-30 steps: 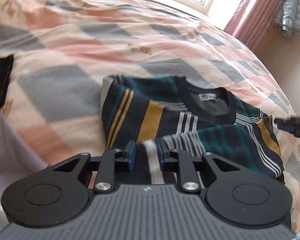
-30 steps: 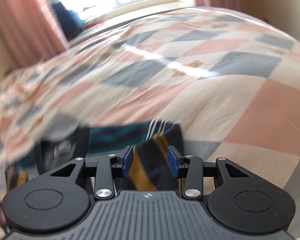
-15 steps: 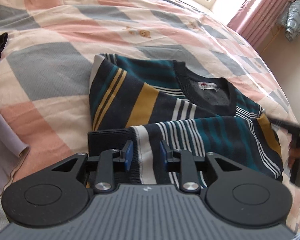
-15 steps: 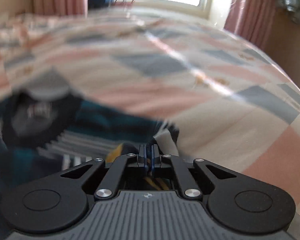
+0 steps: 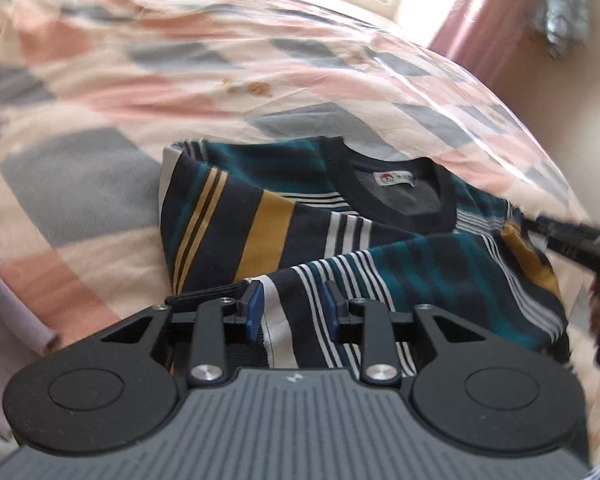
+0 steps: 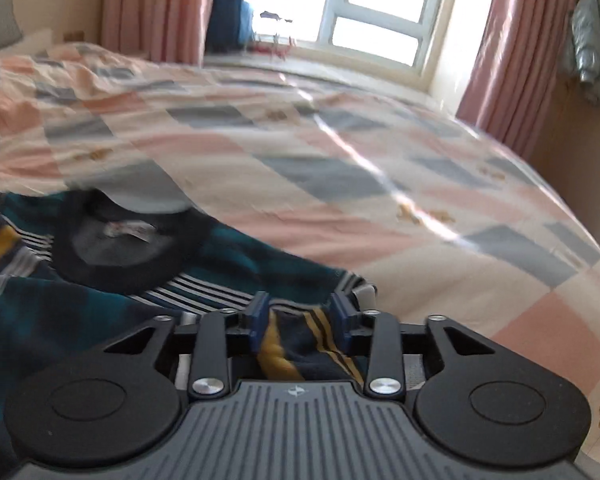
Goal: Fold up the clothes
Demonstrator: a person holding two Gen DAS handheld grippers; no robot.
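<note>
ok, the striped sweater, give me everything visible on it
The striped sweater is a knit in navy, teal, mustard and white stripes, with a dark ribbed crew neck and a white label inside the collar. It lies flat on the checked quilt, partly folded, one sleeve laid across the front. The left gripper and right gripper are both open, fabric between their fingers.

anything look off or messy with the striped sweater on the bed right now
Mostly tidy. The striped sweater lies flat on the checked quilt, but the sleeve folded across its front runs slanted, not square to the body. Nothing looks torn or spilled.
</note>
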